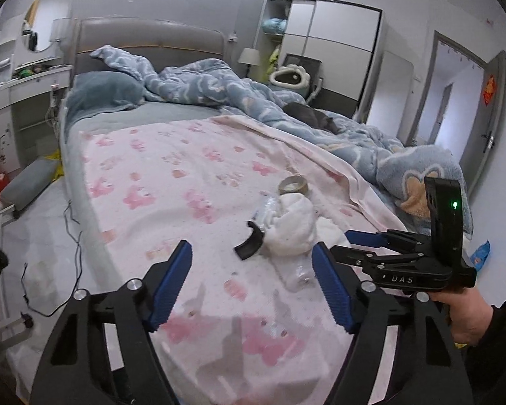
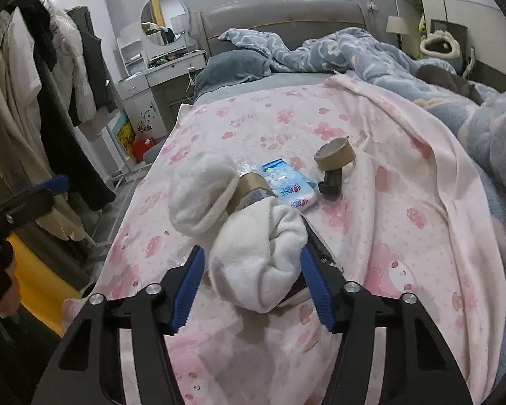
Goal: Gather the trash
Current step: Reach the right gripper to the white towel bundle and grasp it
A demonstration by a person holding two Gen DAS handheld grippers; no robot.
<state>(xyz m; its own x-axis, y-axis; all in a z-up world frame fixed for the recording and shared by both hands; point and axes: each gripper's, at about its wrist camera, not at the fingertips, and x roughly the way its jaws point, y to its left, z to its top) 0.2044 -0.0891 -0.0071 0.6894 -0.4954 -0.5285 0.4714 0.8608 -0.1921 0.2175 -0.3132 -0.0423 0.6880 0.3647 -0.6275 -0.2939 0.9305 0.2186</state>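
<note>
On the pink floral sheet (image 2: 404, 175) lies a small pile: two white rolled socks (image 2: 263, 256) (image 2: 202, 192), a brown tape roll (image 2: 334, 157), a second tape roll (image 2: 249, 185) between the socks, a blue tissue pack (image 2: 288, 182) and a black curved plastic piece (image 2: 332, 182). My right gripper (image 2: 253, 287) is open, its blue pads on either side of the nearer sock. My left gripper (image 1: 253, 287) is open and empty above the sheet, short of the pile (image 1: 286, 226). The right gripper (image 1: 340, 239) shows in the left wrist view beside the pile.
A crumpled blue duvet (image 1: 320, 111) covers the bed's far and right side. A dressing table with round mirror (image 2: 165, 20) stands left of the headboard. Coats hang on a rack (image 2: 50, 101) at left. Cables (image 1: 74, 236) lie on the floor. A wardrobe (image 1: 334, 40) and door (image 1: 462, 101) are at right.
</note>
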